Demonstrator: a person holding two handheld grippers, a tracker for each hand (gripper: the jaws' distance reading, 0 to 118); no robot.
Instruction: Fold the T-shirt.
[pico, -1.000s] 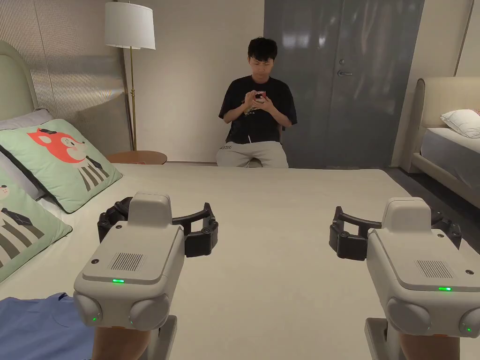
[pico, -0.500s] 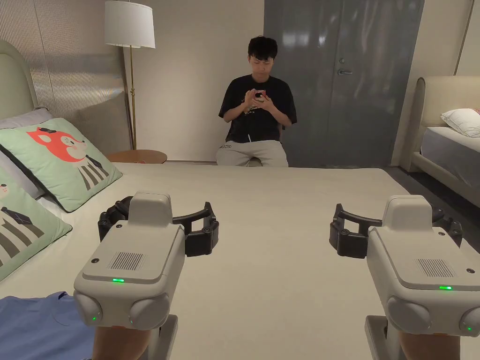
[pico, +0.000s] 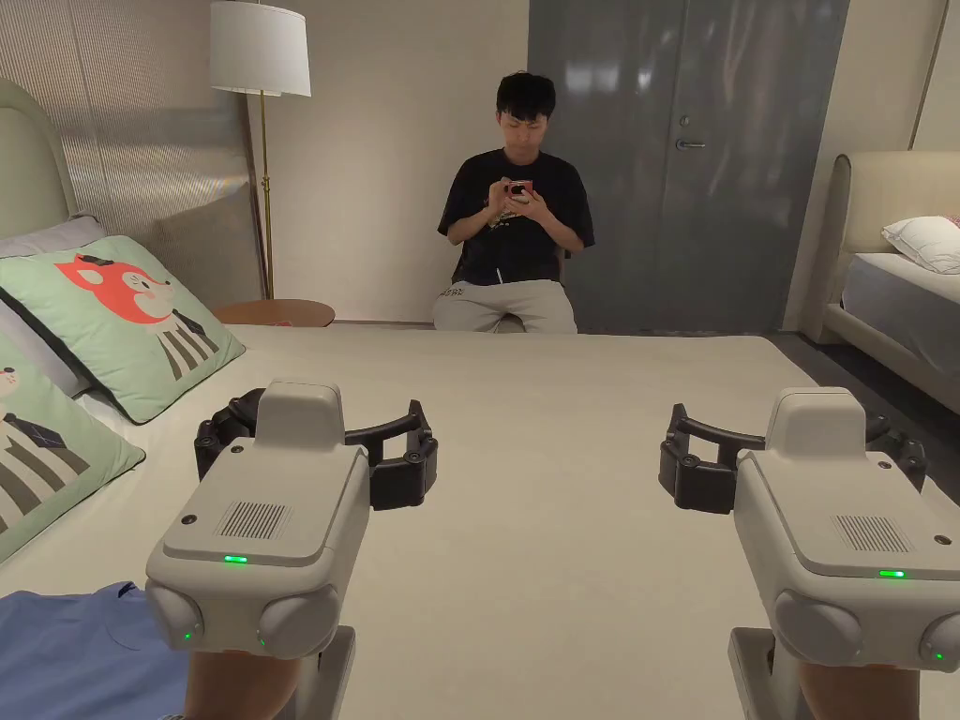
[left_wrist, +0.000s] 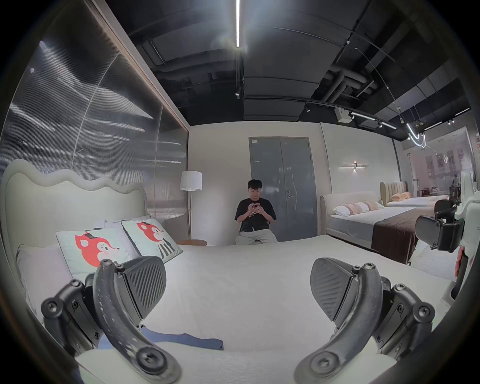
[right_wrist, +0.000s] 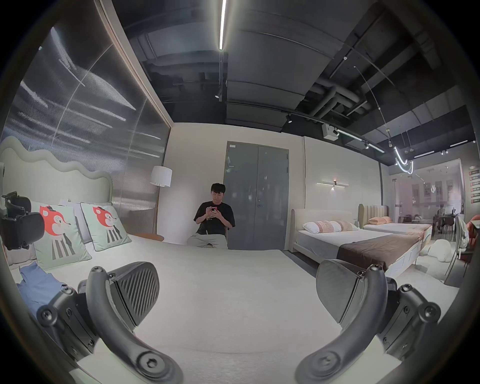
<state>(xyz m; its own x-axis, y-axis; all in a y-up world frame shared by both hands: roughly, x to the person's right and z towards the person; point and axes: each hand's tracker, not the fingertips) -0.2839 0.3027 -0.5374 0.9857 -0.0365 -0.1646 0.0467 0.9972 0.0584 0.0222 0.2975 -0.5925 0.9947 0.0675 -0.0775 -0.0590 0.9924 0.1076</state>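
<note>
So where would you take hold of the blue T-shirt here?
Probably at the near edge of the blue T-shirt with the left gripper, coming down from above. It lies flat on the bed to that gripper's left, so only a thin edge can be pinched. Its full outline is cut off.

Ahead of you stretches a wide cream bed (pico: 562, 450). At its left side, two green pillows with an orange fox print (pico: 131, 319) lean against pale pillows, below a wavy headboard (left_wrist: 72, 192). Past the bed's far left corner you see a round wooden side table (pico: 274, 314), and a floor lamp with a white shade (pico: 260, 52) rises just behind it. Beyond the bed's far edge a person (pico: 517, 216) sits looking at a phone (pico: 520, 189), with a grey double door (pico: 694, 159) just behind, to the right. To the right of the bed, across a strip of floor, stands another bed (right_wrist: 350, 241) with a brown throw.
</note>
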